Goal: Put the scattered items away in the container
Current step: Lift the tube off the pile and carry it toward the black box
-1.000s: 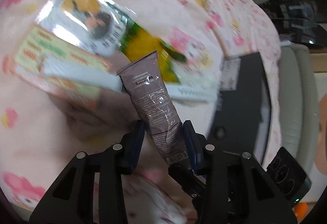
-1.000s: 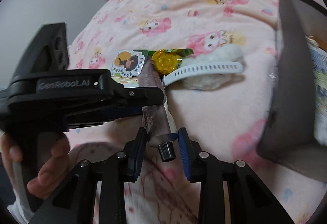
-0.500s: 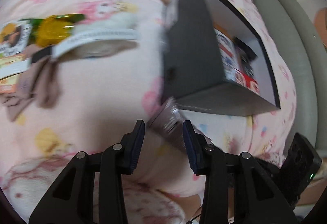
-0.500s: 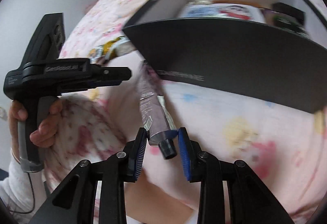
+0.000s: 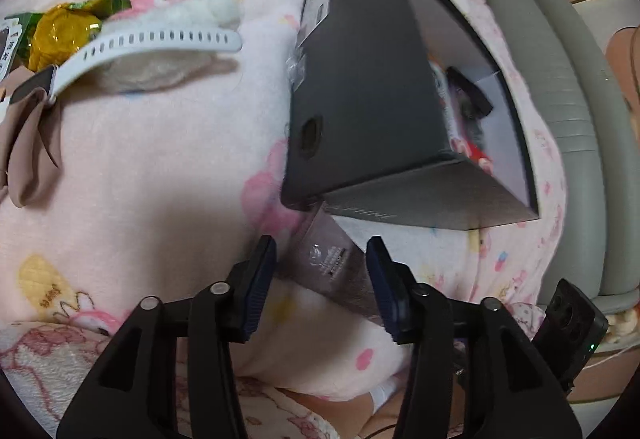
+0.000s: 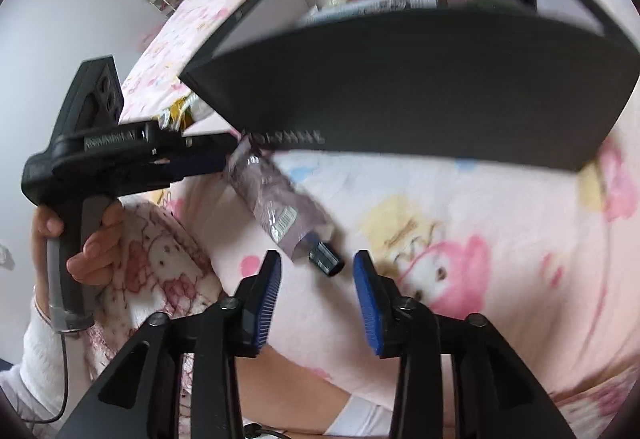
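Note:
A grey-purple tube (image 6: 276, 199) with a black cap (image 6: 326, 259) sits low in front of the dark grey box (image 6: 400, 79), outside its near wall. My right gripper (image 6: 318, 279) is opening; the cap lies between its blue pads without touching them. My left gripper (image 5: 322, 279) is opening too. The tube's crimped end (image 5: 332, 263) is between its fingers, with a gap on the left side. In the right wrist view a hand holds the left gripper (image 6: 224, 155) at the tube's far end. The box (image 5: 360, 99) is open on top and holds several packets.
On the pink cartoon blanket (image 5: 140, 159), left of the box, lie a white watch strap (image 5: 152, 43), a gold-wrapped snack (image 5: 56, 35), a white fluffy item (image 5: 172, 15) and a brown bow (image 5: 28, 143). A grey padded edge (image 5: 560, 99) runs past the box on the right.
Both grippers carried the tube from beside the scattered items to the front of the box. Both pairs of jaws now stand wider and the tube sits loose between them.

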Tool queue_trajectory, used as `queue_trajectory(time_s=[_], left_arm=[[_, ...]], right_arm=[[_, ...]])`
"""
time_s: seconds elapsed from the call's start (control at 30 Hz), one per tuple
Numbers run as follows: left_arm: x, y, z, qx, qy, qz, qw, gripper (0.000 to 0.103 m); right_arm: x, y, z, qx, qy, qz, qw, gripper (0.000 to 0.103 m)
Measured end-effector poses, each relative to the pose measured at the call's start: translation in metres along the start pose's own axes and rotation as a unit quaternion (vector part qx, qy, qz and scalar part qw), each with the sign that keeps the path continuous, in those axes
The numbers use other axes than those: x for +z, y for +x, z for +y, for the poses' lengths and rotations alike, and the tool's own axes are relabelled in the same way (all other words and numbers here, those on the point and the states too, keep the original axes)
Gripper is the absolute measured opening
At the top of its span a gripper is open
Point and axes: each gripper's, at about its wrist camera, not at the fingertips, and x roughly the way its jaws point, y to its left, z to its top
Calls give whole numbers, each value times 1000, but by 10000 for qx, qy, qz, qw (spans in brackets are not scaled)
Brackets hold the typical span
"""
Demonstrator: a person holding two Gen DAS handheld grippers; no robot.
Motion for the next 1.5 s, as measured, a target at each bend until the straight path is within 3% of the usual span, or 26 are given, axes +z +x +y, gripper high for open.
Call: queue_trajectory(time_s=[0.13,0.17,0.23,0.4,0.67,0.8,0.97,1.3,1.5], left_arm=[[0,10,-7,81,2,70,9999,50],[-1,10,-8,107,47,81,9999,50],[-3,8,-11,92,137,88,9998,50],[-12,7,-15,-229,231,270,9991,50],[-16,8,-31,-994,515,501,9924,54],[-20,9,-44,-1066,737,519,9902,54],[-17,-7,-40,-1040,782,473,9904,54],[-21,-14,-42,-1264,961,414,9864,56],[-20,-11,-48,-1337,974,332,9857,56]], right_arm=[[-2,11,-6,35,188,49,9998,35],[-1,9,-3,82,139,-2,9999,25],[-1,6,-1,131,88,-74,9998,25],[2,-9,-6,246,297,-366,9986,25],[1,-46,1,-23,296,-868,9958,24],[1,-59,-2,-15,393,-990,9943,23],[3,-67,-9,-49,478,-906,9947,24],[-12,-39,-40,-94,1089,-389,9932,26],[-15,-32,-50,9,1295,-289,9912,28]])
